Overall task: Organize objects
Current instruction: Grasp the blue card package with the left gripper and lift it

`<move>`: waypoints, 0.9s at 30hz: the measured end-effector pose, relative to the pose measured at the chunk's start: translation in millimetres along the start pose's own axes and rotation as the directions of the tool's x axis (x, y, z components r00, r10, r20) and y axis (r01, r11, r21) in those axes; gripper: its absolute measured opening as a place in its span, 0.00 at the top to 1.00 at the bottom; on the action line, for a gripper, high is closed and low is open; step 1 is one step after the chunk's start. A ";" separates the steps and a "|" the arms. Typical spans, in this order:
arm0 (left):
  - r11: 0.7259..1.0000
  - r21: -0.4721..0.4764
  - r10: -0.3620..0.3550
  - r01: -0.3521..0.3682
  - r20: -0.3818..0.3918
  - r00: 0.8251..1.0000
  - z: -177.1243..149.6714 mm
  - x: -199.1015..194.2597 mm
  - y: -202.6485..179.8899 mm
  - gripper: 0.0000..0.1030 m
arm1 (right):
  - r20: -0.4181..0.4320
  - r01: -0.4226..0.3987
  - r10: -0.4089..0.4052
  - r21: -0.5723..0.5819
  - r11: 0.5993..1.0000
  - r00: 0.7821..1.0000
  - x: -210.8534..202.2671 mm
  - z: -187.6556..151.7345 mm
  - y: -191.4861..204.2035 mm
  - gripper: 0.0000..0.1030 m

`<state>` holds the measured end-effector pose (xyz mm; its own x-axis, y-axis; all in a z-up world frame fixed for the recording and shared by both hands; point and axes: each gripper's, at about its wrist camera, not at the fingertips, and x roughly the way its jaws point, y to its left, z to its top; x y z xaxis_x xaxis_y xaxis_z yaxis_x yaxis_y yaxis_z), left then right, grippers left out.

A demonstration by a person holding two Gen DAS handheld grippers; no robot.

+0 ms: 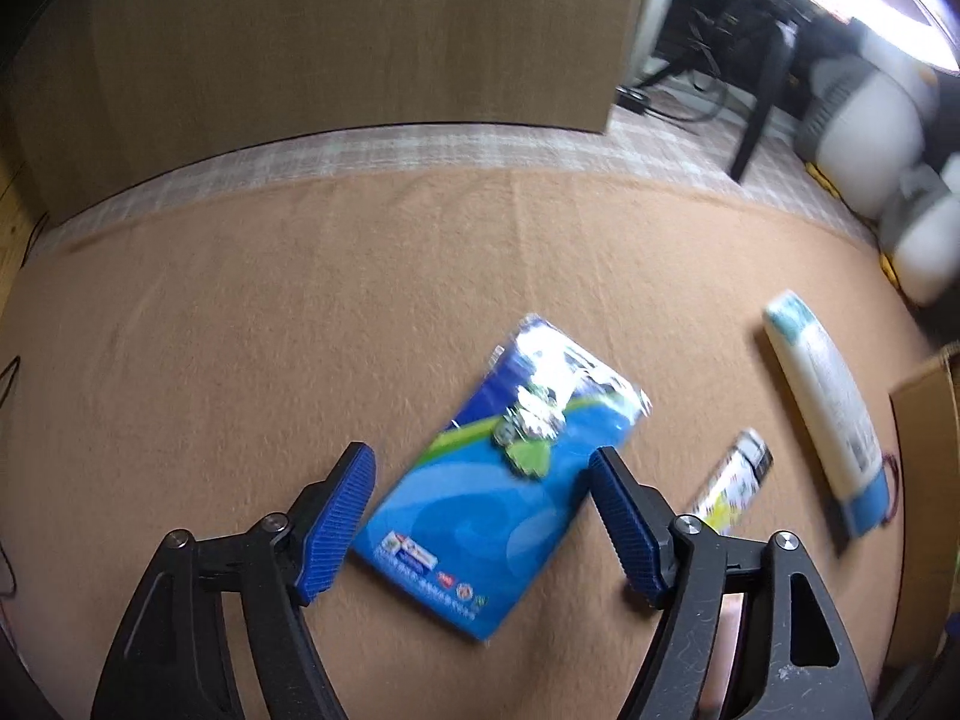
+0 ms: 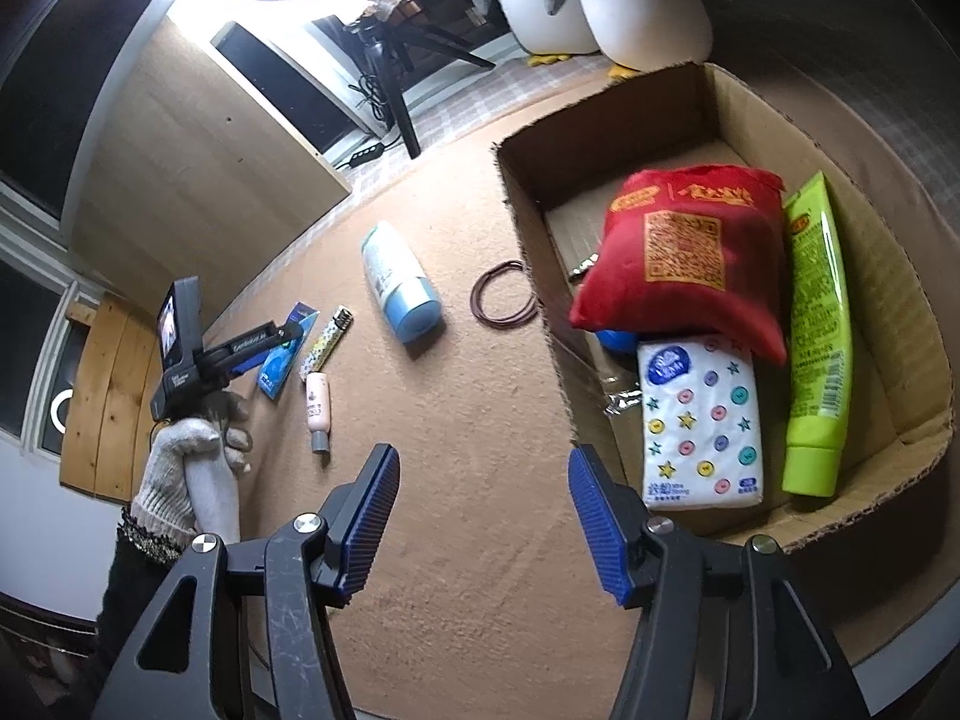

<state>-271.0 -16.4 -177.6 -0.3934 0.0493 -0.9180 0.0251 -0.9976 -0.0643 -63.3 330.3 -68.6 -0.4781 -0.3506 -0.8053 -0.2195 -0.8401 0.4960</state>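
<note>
On the tan felt-covered desk (image 1: 240, 330), a glossy blue plastic packet (image 1: 504, 480) is straddled untouched by the gaping left tongs (image 1: 480, 468); the right tongs (image 2: 483, 468), lower centre, are parted and empty.

Blue packet (image 1: 510, 480) blurred in the left wrist view; print along its lower edge unreadable. Lighter (image 1: 732, 480) partly behind the left claw's (image 1: 480, 468) arm. Cardboard box (image 1: 927, 420) cut by the frame edge. In the right wrist view, a blue object (image 2: 615, 341) mostly hidden under the red pouch (image 2: 684, 252); small metallic item (image 2: 624, 402) beside the tissue pack (image 2: 699, 426) unidentifiable.
</note>
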 end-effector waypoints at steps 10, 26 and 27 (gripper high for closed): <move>0.997 0.076 0.014 -0.015 0.019 1.000 -9.5 3.6 -4.8 0.18 | -0.020 -0.020 0.020 -0.023 1.000 1.000 10.6 -3.6 15.8 0.47; 0.995 0.096 -0.001 0.000 0.010 1.000 -42.6 -18.6 -19.0 0.35 | -0.032 -0.030 0.030 -0.027 0.999 0.999 16.2 -4.8 22.1 0.47; 0.994 0.105 0.010 -0.011 0.008 1.000 -41.9 -17.3 -20.0 0.32 | -0.033 -0.030 0.029 -0.027 0.999 0.999 16.5 -5.0 22.4 0.47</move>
<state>-226.2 4.8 -176.8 -0.4008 0.0392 -0.9153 -0.0676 -0.9976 -0.0131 -71.9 303.7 -72.4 -0.4555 -0.3886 -0.8009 -0.1818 -0.8401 0.5110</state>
